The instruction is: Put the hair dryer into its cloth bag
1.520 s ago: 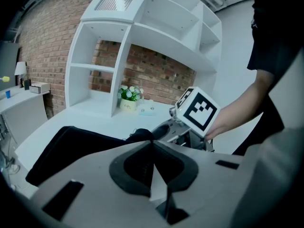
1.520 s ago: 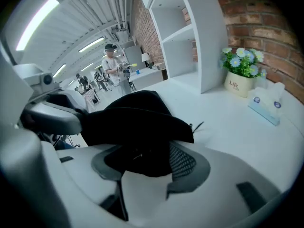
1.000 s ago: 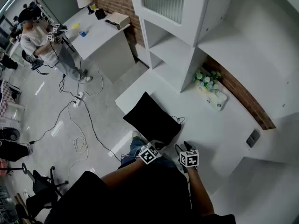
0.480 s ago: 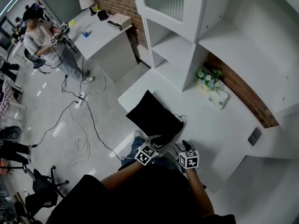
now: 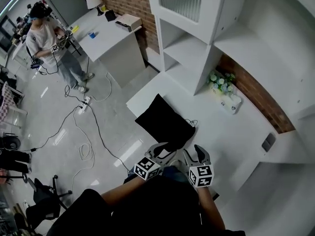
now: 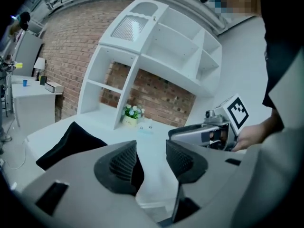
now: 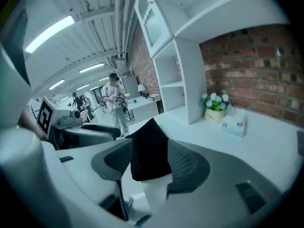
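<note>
the black cloth bag [image 5: 165, 124] lay flat on the white table [image 5: 221, 132], close to its near edge, with a thin drawstring [image 5: 189, 124] trailing from 1 corner. the hair dryer showed in no view; we judged it was probably inside the bag, but could not tell. the left gripper [image 6: 151, 151] had just been opening its jaws and they stood spread with nothing between them. the right gripper [image 7: 149, 160] also stood spread and empty, with the bag lying beyond its jaws, not in them. both hung near the bag's near end, apart from it. to finish well, we judged the grippers should keep clear of the drawstring so the bag did not drag toward the edge. behind stood a white shelf unit [image 5: 197, 48], a brick wall [image 5: 251, 97], a flower pot [image 5: 219, 82] and a tissue box [image 5: 231, 103]. cables [image 5: 83, 127] ran over the grey floor, where another person [image 5: 47, 38] stood.
</note>
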Action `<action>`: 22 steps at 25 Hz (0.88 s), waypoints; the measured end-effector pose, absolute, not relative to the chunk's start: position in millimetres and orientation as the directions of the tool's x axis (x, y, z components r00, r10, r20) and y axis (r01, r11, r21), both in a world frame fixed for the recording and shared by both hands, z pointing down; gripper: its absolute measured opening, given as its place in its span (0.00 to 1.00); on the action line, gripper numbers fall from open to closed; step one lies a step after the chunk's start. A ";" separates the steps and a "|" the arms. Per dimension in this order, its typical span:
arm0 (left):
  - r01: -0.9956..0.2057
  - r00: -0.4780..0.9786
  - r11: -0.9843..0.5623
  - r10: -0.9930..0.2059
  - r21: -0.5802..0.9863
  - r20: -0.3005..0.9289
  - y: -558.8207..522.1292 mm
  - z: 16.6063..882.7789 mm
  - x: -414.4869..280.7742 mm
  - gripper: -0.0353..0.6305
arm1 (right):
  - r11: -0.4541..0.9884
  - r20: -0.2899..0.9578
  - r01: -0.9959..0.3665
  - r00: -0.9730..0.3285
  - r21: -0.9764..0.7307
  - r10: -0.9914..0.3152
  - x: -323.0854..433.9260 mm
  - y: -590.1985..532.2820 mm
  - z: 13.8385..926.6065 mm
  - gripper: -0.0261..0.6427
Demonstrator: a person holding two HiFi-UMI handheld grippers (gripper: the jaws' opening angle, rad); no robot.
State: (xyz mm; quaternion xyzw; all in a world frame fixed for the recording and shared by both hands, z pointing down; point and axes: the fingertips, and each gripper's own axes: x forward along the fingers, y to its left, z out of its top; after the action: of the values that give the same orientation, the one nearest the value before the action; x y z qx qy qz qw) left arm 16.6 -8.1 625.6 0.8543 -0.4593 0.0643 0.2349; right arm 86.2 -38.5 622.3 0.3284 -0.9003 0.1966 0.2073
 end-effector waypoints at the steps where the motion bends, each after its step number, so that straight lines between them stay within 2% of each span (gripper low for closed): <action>1: -0.812 0.572 -0.470 -0.759 0.347 0.312 -7.2 615.8 14.4 0.36 | 0.711 0.483 -0.678 -0.693 -0.185 -0.535 84.4 -37.7 605.2 0.40; 8: -0.785 0.593 -0.516 -0.786 0.343 0.175 9.2 533.7 -3.2 0.23 | 0.651 0.343 -0.734 -0.673 -0.195 -0.656 63.7 -11.1 510.1 0.40; 11: -0.767 0.606 -0.539 -0.787 0.349 0.115 21.7 501.3 -19.0 0.13 | 0.617 0.316 -0.761 -0.647 -0.201 -0.694 48.3 3.6 485.9 0.38; 14: -0.754 0.622 -0.568 -0.779 0.331 0.082 38.0 472.2 -29.2 0.08 | 0.579 0.275 -0.787 -0.617 -0.213 -0.737 37.5 25.5 462.9 0.27; 16: -0.747 0.635 -0.595 -0.771 0.297 0.052 50.4 452.7 -35.9 0.08 | 0.566 0.247 -0.800 -0.600 -0.199 -0.761 27.3 40.1 450.2 0.14; 17: -0.740 0.642 -0.607 -0.765 0.292 0.037 57.0 444.8 -39.5 0.08 | 0.562 0.237 -0.805 -0.594 -0.191 -0.769 20.5 47.2 445.3 0.10; 22: -0.711 0.677 -0.655 -0.736 0.255 -0.006 90.9 425.8 -56.6 0.08 | 0.535 0.207 -0.835 -0.550 -0.127 -0.809 -13.6 81.5 431.0 0.07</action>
State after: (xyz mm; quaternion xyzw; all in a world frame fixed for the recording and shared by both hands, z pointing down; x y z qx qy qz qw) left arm -56.6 90.9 425.8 0.9082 -0.3984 -0.0543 0.1164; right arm -13.6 81.5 431.0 0.4703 -0.8740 0.1058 0.0612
